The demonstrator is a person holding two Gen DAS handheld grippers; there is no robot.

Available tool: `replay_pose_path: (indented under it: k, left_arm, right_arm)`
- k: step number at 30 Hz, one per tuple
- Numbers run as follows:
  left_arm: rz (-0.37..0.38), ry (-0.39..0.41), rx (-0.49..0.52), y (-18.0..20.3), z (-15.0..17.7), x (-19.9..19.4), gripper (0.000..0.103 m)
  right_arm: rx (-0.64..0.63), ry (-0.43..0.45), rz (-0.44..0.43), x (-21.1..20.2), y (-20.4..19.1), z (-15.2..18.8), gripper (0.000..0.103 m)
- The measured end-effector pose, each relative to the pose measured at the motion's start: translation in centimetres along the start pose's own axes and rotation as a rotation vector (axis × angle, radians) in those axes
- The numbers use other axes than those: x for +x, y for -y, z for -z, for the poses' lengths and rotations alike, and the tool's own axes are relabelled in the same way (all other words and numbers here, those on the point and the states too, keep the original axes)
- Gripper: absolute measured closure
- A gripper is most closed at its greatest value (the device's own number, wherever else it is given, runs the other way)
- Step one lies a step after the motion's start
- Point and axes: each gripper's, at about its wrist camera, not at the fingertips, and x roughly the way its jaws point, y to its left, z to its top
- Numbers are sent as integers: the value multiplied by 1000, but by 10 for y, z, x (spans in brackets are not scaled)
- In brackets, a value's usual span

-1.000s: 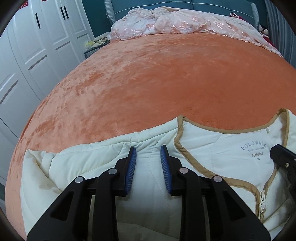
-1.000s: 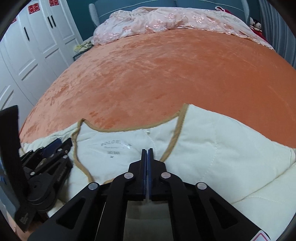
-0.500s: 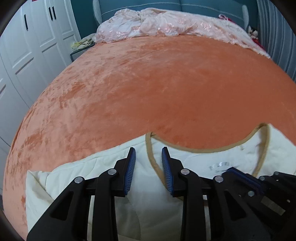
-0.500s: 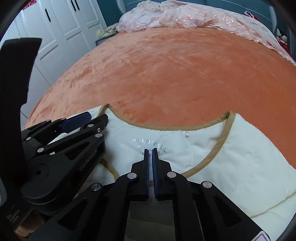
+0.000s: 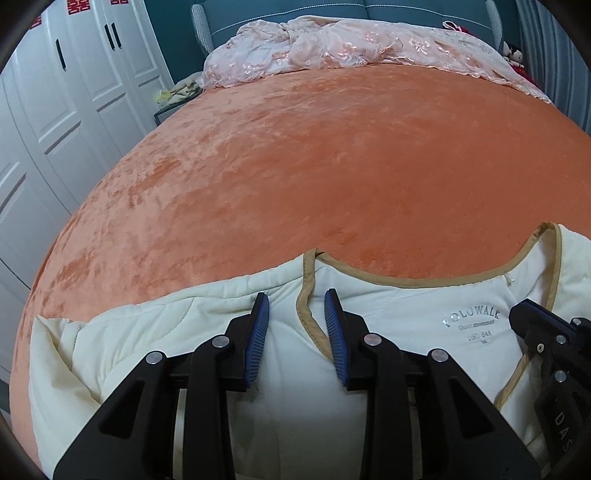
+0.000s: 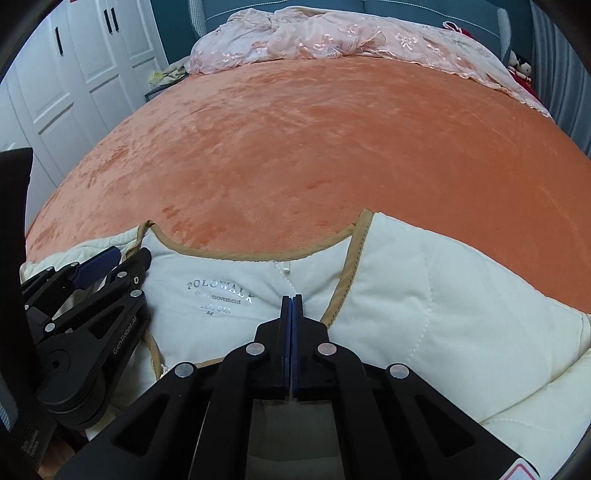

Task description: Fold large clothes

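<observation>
A cream quilted jacket (image 5: 155,332) with tan collar trim lies on the orange bedspread (image 5: 332,166), neck opening facing away; it also shows in the right wrist view (image 6: 443,306). My left gripper (image 5: 296,306) is open, its blue pads straddling the left tan collar edge (image 5: 304,314). My right gripper (image 6: 291,300) is shut, hovering at the inner back neck beside the printed label (image 6: 219,291); whether it pinches fabric is hidden. The left gripper (image 6: 103,266) appears at the right view's left; the right gripper (image 5: 535,321) at the left view's right edge.
A pink lace cover (image 5: 351,48) is bunched at the head of the bed against a teal headboard (image 5: 295,11). White wardrobe doors (image 5: 55,110) stand along the left. A grey curtain (image 6: 569,74) hangs at the right. The bedspread (image 6: 314,140) stretches ahead of the jacket.
Both grippers shifted over the collar area; the left one now straddles the left collar trim. The right gripper's small gap half a second ago has closed.
</observation>
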Motion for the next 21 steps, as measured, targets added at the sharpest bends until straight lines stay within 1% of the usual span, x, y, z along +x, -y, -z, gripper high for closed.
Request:
replay_pose_path:
  k: [6, 11, 15, 16, 17, 18, 19, 20, 21]
  left_arm:
    - [-18, 21, -1, 2, 2, 2, 73]
    - [-30, 27, 5, 4, 1, 3, 73]
    - [-57, 16, 25, 7, -1, -2, 71]
    - [-60, 11, 20, 4, -2, -7, 66]
    - [-59, -3, 4, -2, -3, -13, 51]
    - [-59, -14, -37, -14, -3, -23, 47]
    - [-46, -1, -87, -29, -1, -37, 46]
    - [-11, 19, -137, -46, 4, -55, 45]
    - [1, 27, -160, -60, 9, -71, 45]
  right_arm:
    - [8, 11, -7, 3, 0, 1, 103]
    - [-9, 26, 19, 3, -4, 2, 103]
    - [24, 35, -13, -1, 2, 0, 103]
    - [39, 40, -17, -6, 5, -1, 103]
    - [54, 55, 17, -17, 7, -2, 103]
    - [70, 88, 59, -35, 9, -2, 100]
    - [85, 128, 73, -56, 12, 1, 88]
    - [92, 150, 70, -76, 14, 5, 87]
    - [90, 153, 61, -95, 15, 12, 86]
